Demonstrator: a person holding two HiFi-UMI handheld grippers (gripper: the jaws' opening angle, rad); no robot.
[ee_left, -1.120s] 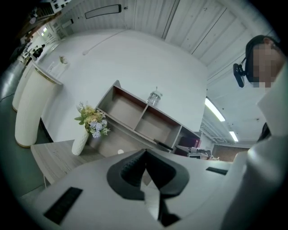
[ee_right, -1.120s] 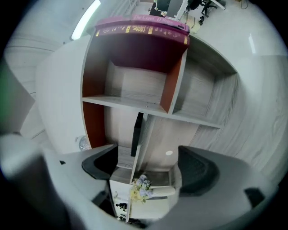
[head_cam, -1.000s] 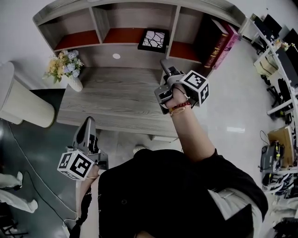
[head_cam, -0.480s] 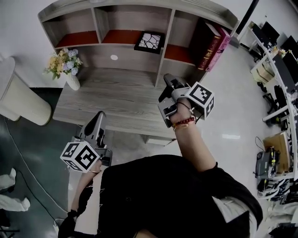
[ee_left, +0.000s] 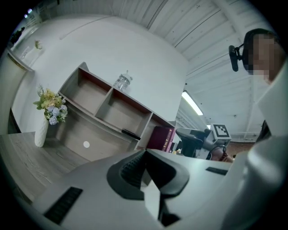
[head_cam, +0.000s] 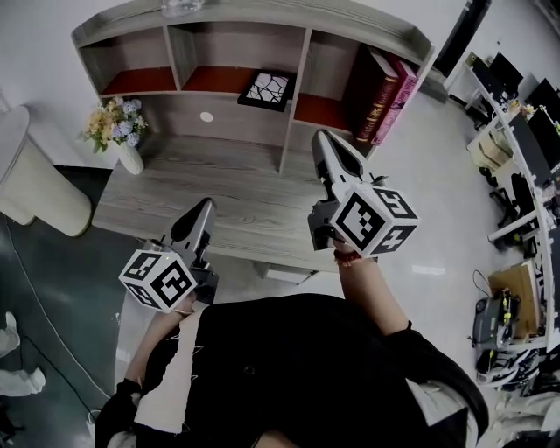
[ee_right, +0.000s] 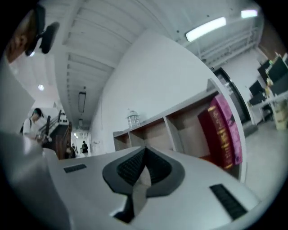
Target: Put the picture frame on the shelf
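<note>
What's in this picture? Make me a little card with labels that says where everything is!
picture frame: lying flat in the middle compartment of the shelf
books: leaning in the right compartment
jar: on top of the shelf
flowers: in a white vase at the left end of the desk
left gripper: shut, holding nothing, at the desk's front edge
right gripper: shut, holding nothing, pointing towards the shelf
</note>
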